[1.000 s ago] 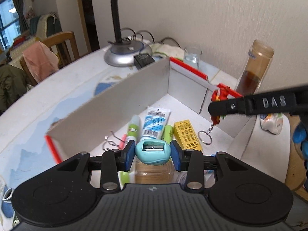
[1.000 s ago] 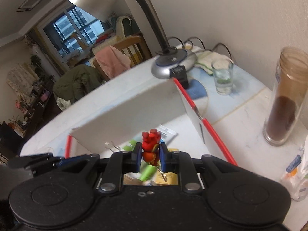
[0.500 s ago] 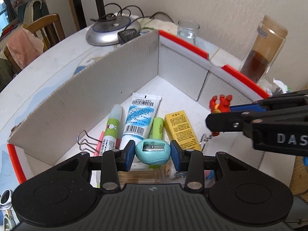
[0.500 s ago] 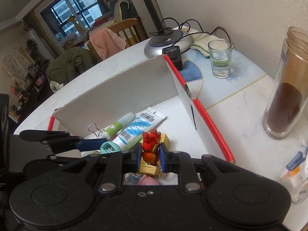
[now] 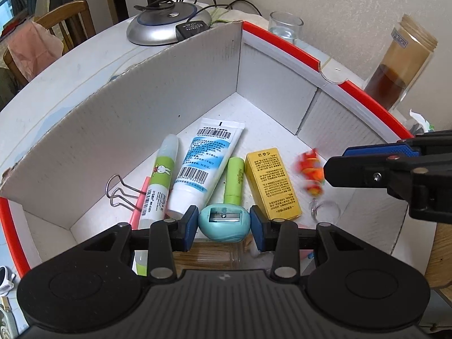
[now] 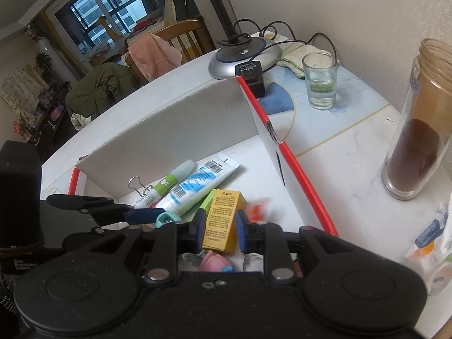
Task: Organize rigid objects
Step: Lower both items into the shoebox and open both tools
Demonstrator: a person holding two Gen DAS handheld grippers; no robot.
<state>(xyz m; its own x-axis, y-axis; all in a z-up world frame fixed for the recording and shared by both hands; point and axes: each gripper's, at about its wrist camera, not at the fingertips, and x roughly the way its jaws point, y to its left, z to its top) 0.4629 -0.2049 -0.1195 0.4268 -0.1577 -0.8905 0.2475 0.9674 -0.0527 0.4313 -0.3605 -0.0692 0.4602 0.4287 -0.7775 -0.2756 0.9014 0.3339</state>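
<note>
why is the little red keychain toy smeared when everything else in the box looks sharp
Left wrist view: the red keychain toy is motion-blurred beside the yellow box, clear of the open right claw; the sharpener stays crisp. Right wrist view: the toy is only an orange smear.

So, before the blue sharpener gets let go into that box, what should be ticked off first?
1. Sharpener gripped between the left gripper's fingers: ok.
2. Left gripper over the inside of the cardboard box, not over its wall: ok.
3. Right gripper open and holding nothing: ok.
4. Red keychain toy at rest on the box floor: cannot tell; it is blurred.
5. Right gripper out of the left one's path: ok; it stands off to the side, apart.
6. Bare floor right under the sharpener: cannot tell; the gripper hides that spot, and the tube lies close ahead.
</note>
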